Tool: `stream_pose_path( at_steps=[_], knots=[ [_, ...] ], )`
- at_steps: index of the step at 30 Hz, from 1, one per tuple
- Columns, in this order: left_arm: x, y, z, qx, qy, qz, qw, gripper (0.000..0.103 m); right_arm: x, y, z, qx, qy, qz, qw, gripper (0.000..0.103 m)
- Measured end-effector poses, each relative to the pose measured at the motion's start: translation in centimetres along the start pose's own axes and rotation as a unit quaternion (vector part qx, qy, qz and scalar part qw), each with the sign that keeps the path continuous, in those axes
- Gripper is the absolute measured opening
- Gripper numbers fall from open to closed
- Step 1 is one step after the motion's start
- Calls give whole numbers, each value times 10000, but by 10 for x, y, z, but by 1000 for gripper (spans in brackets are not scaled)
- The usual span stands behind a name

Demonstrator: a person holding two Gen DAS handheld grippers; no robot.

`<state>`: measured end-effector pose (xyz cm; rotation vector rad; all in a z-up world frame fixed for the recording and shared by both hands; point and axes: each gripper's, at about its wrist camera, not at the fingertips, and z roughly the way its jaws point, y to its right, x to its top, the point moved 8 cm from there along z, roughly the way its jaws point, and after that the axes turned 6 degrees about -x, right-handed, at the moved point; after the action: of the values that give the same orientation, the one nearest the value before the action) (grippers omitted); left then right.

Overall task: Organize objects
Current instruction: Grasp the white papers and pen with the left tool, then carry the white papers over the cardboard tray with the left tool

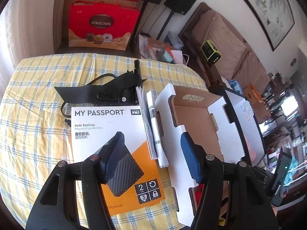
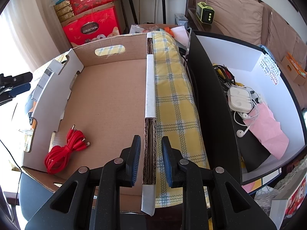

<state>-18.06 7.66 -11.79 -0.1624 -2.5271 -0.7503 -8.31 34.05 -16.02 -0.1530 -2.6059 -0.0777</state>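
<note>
Cardboard box (image 2: 107, 95) fills the middle of the right wrist view, open-topped and holding only a red cable (image 2: 63, 149) at lower left, so it reads as the bin the loose items go into. The right hand-held gripper (image 2: 149, 161) straddles the box's right wall with a small gap at each pad, probably to steady it. In the left wrist view, the left hand-held gripper (image 1: 151, 157) is spread and empty above the hard-drive package (image 1: 107, 134) at centre on the checked surface (image 1: 34, 115), left of the box, likely the next pick.
</note>
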Motion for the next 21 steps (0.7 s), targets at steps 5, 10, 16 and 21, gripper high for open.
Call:
stream_pose_path(
  at_steps=[5, 10, 16, 21],
  knots=[
    [-2, 4, 16, 36, -256, 56, 9997, 46, 0, -1, 2, 2, -31, -4, 10000, 22],
    [-3, 7, 23, -7, -300, 68, 9995, 18, 0, -1, 3, -3, -41, -6, 10000, 22],
    [-1, 6, 20, -11, -174, 41, 9998, 8, 0, 0, 4, -17, -53, 8, 10000, 22],
    [3, 9, 9, -60, 17, 21, 10000, 6, 0, 0, 4, -14, -60, 11, 10000, 22]
  ],
)
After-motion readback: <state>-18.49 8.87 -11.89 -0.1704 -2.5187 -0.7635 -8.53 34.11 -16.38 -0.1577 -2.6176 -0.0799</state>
